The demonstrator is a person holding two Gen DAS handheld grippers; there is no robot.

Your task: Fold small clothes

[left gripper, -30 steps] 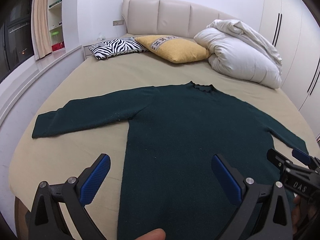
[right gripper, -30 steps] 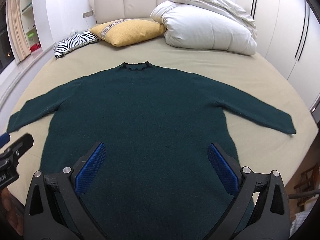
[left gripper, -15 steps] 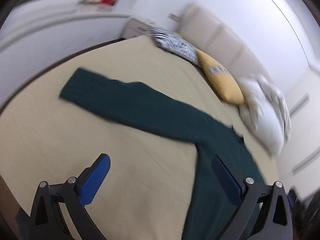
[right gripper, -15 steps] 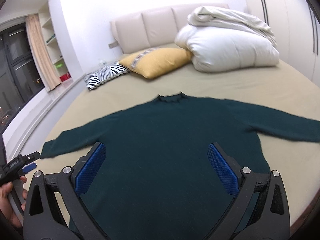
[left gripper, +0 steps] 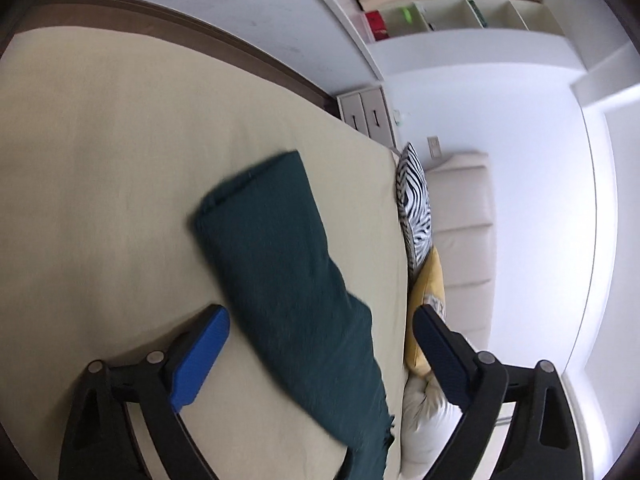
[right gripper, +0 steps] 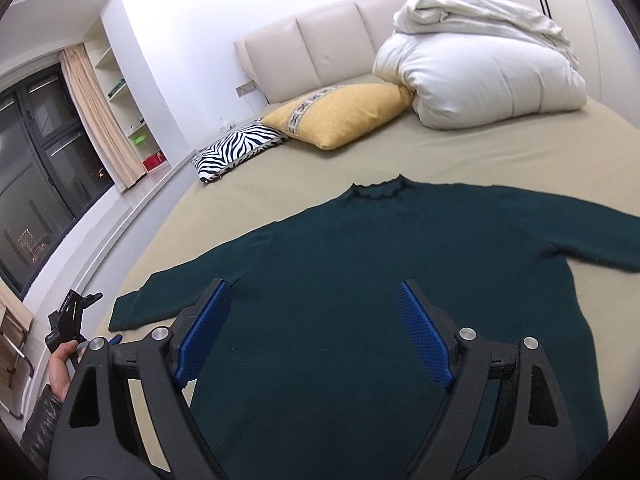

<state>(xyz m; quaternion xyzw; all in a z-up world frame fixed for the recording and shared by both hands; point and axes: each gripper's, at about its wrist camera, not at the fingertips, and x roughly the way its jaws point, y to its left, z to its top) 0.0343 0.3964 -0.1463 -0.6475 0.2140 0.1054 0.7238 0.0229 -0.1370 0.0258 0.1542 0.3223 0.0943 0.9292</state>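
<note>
Green sweater (right gripper: 360, 280): flat on bed (right gripper: 480, 152)
Left gripper (left gripper: 320, 344): wide open over sleeve (left gripper: 272, 248)
Right gripper (right gripper: 312, 320): open, empty

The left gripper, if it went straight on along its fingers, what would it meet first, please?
Probably the sweater's sleeve, which lies between the open fingers of the left gripper on the bed; the image is blurred, so depth is uncertain.

Your beige-sheeted bed (right gripper: 500, 156) carries: dark green knit sweater (right gripper: 380, 272) flat at frame centre; zebra-striped cushion (right gripper: 236, 146), yellow cushion (right gripper: 344, 114), white bundled duvet (right gripper: 480, 68) along the top.
</note>
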